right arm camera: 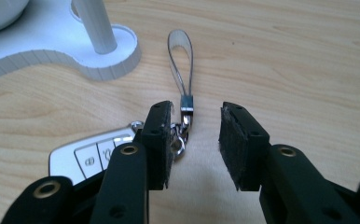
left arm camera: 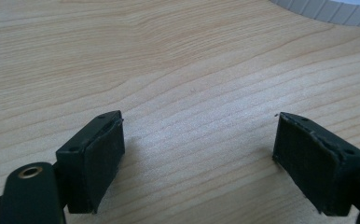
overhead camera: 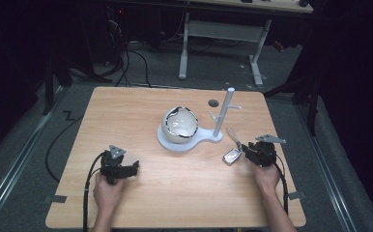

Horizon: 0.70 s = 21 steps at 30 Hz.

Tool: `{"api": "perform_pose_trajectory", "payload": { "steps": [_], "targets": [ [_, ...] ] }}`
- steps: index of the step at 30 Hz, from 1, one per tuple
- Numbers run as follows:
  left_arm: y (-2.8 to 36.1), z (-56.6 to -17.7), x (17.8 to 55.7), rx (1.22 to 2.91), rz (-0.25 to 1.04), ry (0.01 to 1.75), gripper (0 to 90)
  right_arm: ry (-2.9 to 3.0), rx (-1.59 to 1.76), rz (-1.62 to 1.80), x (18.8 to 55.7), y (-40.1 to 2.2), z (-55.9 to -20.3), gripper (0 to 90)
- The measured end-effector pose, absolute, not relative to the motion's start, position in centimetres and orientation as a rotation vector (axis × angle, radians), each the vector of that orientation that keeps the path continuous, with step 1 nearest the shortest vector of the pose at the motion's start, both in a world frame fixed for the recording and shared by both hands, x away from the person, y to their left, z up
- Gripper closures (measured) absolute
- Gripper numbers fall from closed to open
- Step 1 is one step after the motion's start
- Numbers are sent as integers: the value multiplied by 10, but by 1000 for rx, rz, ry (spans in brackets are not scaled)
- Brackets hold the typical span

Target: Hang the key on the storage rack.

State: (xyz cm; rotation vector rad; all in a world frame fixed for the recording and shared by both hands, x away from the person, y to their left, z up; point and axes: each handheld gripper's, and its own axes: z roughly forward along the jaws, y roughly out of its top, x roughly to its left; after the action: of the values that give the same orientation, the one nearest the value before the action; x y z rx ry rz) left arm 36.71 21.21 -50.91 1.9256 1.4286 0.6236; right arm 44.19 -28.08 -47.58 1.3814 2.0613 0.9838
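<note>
High view: the counter [overhead camera: 175, 193] carries a white stand [overhead camera: 189, 137] with a bowl [overhead camera: 179, 123] at centre. The key fob [overhead camera: 231, 156] lies right of centre, just beside the right gripper [overhead camera: 246, 151]. The left gripper [overhead camera: 135, 166] sits lower left.

Left gripper view: jaws apart over bare wood.

Right gripper view: jaws apart; the key fob [right arm camera: 92, 156] lies lower left, partly behind the left-hand jaw, and its strap loop [right arm camera: 180, 60] extends up-frame past the gap.
</note>
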Motion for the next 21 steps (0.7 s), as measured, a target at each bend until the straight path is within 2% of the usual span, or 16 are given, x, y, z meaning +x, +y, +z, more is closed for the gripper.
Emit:
{"api": "perform_pose_trajectory", "payload": {
  "steps": [13, 21],
  "targets": [
    [212, -509, 367, 1925, 623, 1429, 168, 2095, 1399, 919, 473, -263, -478, 592],
    [212, -509, 367, 1925, 623, 1429, 168, 2112, 1440, 880, 482, -260, -491, 589]
  ]
}}
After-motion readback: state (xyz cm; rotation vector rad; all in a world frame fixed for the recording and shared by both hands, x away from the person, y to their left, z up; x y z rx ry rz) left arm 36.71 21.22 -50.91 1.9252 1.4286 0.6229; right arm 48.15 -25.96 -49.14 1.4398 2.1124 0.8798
